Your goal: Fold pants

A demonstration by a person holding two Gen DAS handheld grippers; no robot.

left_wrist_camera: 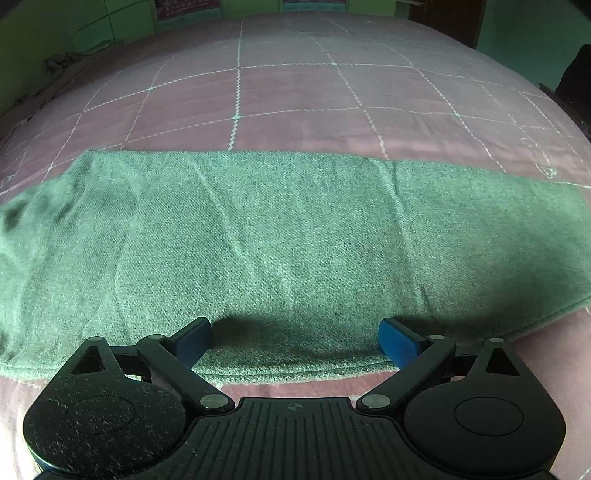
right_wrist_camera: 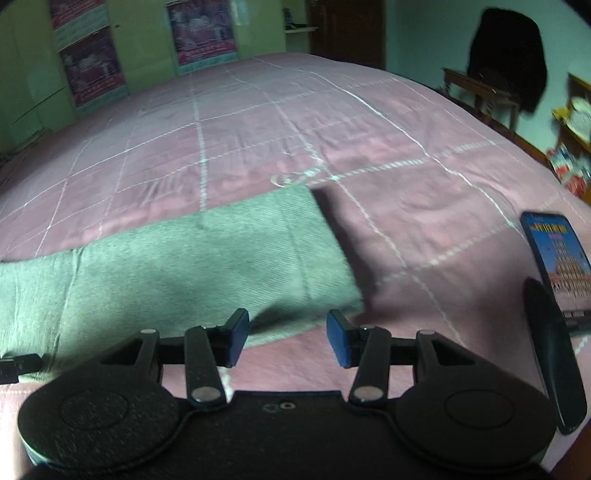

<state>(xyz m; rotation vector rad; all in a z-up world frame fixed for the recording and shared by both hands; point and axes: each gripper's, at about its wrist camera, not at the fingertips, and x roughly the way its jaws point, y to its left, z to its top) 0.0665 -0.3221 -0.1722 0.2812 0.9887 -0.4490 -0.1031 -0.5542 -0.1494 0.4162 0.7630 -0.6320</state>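
The green pants (left_wrist_camera: 280, 251) lie flat on the pink bedspread (left_wrist_camera: 295, 99) as one long band running left to right, legs stacked. My left gripper (left_wrist_camera: 294, 343) is open, its blue pads over the near edge of the cloth, holding nothing. In the right wrist view the pants' right end (right_wrist_camera: 207, 266) lies at left centre. My right gripper (right_wrist_camera: 288, 338) is open and empty just off the near right corner of the pants, above the bedspread (right_wrist_camera: 369, 155).
A phone with a lit screen (right_wrist_camera: 557, 262) lies on the bed at the far right, beside a dark rounded object (right_wrist_camera: 554, 354). A wooden chair draped with dark clothing (right_wrist_camera: 502, 70) stands past the bed's right edge. Green cupboards with posters (right_wrist_camera: 199, 33) line the far wall.
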